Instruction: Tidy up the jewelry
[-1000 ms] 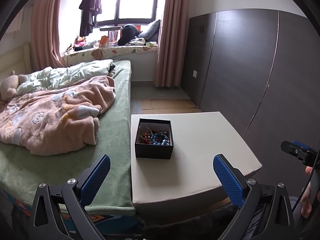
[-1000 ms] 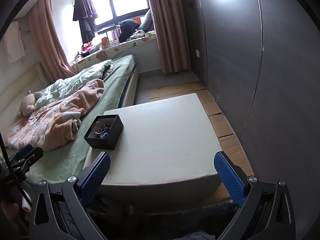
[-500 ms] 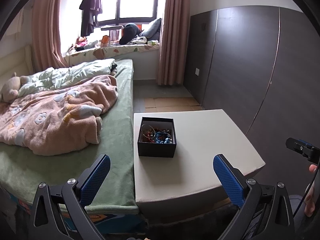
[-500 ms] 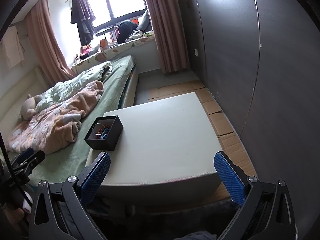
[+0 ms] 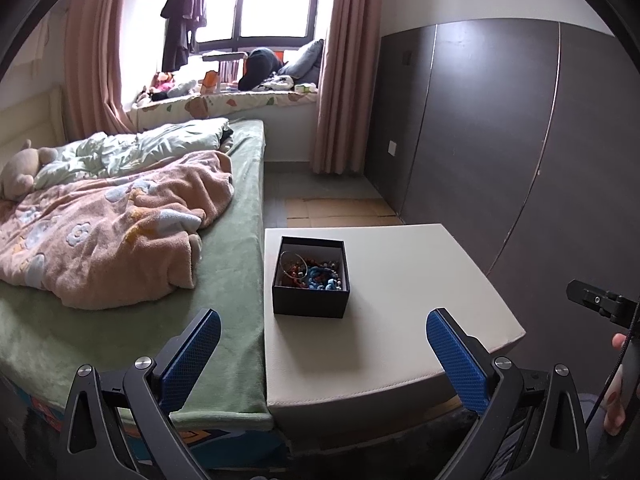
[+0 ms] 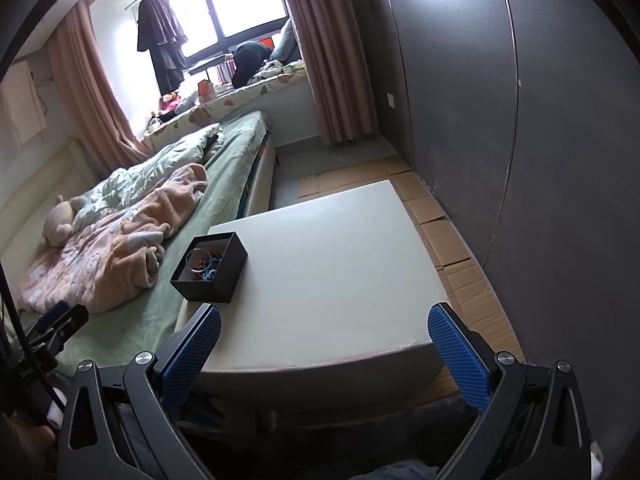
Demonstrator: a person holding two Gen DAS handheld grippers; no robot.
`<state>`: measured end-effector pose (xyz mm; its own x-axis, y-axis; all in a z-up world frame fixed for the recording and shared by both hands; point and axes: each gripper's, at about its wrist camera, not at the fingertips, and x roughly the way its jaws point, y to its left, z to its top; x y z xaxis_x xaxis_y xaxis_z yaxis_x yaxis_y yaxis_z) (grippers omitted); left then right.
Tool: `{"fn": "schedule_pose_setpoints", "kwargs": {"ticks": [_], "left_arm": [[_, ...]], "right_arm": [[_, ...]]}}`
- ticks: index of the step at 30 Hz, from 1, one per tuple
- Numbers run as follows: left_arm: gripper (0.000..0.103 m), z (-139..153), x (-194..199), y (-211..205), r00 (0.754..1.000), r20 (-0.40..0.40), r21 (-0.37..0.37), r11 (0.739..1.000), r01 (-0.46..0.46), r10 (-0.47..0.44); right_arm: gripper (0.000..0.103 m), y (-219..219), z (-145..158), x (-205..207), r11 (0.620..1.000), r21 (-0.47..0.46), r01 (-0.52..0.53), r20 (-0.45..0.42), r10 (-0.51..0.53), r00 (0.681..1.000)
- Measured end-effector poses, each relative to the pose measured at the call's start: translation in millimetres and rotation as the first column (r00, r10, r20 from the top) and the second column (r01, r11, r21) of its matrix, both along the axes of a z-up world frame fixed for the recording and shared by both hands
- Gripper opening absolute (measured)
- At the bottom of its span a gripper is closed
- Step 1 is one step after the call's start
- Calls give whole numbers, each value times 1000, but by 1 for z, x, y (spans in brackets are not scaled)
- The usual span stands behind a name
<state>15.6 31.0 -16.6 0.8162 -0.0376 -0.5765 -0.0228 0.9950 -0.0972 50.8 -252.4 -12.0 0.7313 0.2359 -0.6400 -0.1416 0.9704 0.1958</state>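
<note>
A small black open box (image 5: 310, 292) (image 6: 218, 272) stands near the left edge of a low white table (image 5: 400, 312) (image 6: 332, 280). Inside lies tangled jewelry (image 5: 312, 270) (image 6: 204, 266): a silver bangle, blue and red beads. My left gripper (image 5: 324, 354) is open, its blue-padded fingers wide apart, short of the table's near edge and well back from the box. My right gripper (image 6: 326, 354) is open too, held before the table's front edge, with the box off to its far left. Nothing sits between either pair of fingers.
A bed (image 5: 224, 280) with a green sheet, a pink blanket (image 5: 112, 228) and a plush toy butts against the table's left side. Dark wardrobe panels (image 5: 500, 140) line the right. Cardboard sheets (image 6: 452, 240) cover the floor between. A person's hand (image 5: 616, 396) shows at the right edge.
Both views have shifted slightly: the box sits a little further right in the left wrist view, and the table a little nearer in the right wrist view. Both grippers stay open.
</note>
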Motion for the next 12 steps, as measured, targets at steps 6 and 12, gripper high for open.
{"fn": "schedule_pose_setpoints", "kwargs": {"ticks": [6, 12], "left_arm": [[103, 0, 0, 0, 1000, 1, 0, 1000, -1, 1], [103, -1, 0, 2, 1000, -1, 0, 1000, -1, 1]], "right_arm": [[103, -2, -1, 1, 1000, -2, 0, -1, 0, 1000], [103, -1, -1, 0, 1000, 4, 1, -4, -1, 1000]]}}
